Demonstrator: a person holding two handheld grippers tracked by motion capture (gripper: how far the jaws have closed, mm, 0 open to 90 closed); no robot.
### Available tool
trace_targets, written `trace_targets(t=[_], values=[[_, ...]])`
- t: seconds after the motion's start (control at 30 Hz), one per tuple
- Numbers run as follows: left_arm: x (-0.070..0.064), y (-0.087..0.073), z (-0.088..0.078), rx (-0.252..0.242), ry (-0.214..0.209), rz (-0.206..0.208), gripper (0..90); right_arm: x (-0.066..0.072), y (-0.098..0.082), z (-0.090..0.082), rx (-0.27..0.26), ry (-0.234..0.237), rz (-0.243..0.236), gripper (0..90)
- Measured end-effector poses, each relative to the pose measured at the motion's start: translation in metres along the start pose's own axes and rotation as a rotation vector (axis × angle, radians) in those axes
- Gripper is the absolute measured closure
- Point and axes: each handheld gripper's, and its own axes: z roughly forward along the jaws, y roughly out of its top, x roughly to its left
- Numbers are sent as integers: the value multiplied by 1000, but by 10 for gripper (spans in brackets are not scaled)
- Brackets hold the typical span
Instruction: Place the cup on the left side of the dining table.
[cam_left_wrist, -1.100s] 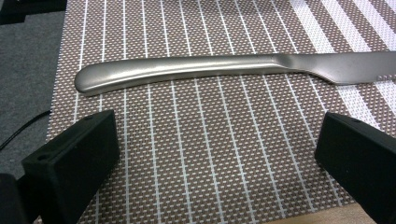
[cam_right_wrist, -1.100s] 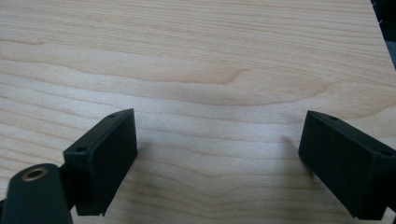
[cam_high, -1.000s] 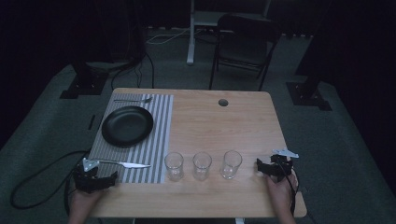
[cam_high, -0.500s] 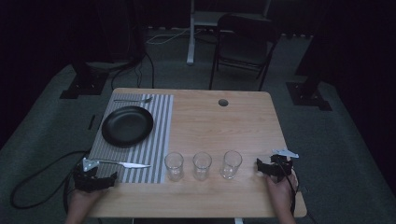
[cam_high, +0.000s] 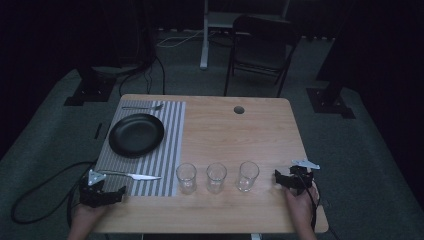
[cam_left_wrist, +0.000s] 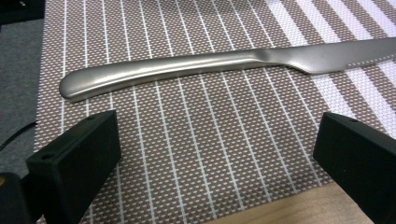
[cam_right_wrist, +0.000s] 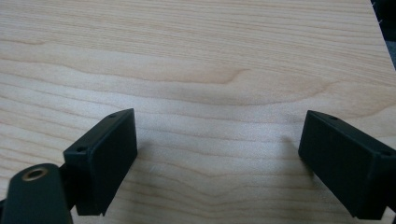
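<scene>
A wooden surface (cam_high: 250, 135) carries a striped mat (cam_high: 165, 155), a black plate (cam_high: 136, 134), 3 glasses (cam_high: 216, 177) and a knife (cam_left_wrist: 224, 65) just beyond the left claw (cam_left_wrist: 215, 154); both it and the right claw (cam_right_wrist: 219, 154) gape wide, empty.

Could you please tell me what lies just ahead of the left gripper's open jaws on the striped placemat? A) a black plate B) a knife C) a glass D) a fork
B: the left gripper view shows a knife lying across the placemat just beyond its open jaws, handle end to the left; in the high view the knife lies next to that gripper.
</scene>
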Motion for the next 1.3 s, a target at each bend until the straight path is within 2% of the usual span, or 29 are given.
trace_targets(t=[0.03, 0.13, 0.2, 0.4, 0.5, 0.53, 0.87, 1.13, 1.17, 1.3], values=[[-1, -1, -1, 0, -14, 7, 13, 0, 0, 0, 0, 0, 0, 111], [-1, -1, -3, 1, -26, 10, 13, 0, 0, 0, 0, 0, -1, 111], [-2, -2, -4, -2, -18, 17, 13, 0, 0, 0, 0, 0, 0, 111], [-5, 0, -5, 12, -49, 40, 13, 0, 0, 0, 0, 0, 0, 111], [-8, 2, -7, 0, -68, 46, 44, 0, 0, 0, 0, 0, 0, 111], [-9, 3, -7, -6, -64, 53, 44, 0, 0, 0, 0, 0, 0, 111], [-18, 12, -11, -34, -131, 74, 43, 0, 0, 0, 0, 0, 0, 111], [-23, 20, -18, -50, -156, 101, 43, 0, 0, 0, 0, 0, -1, 111], [-24, 21, -19, -55, -149, 109, 43, 0, 0, 0, 0, 0, -1, 111], [-28, 26, -22, -62, -170, 130, 43, 0, 0, 0, 0, 0, 0, 111]])
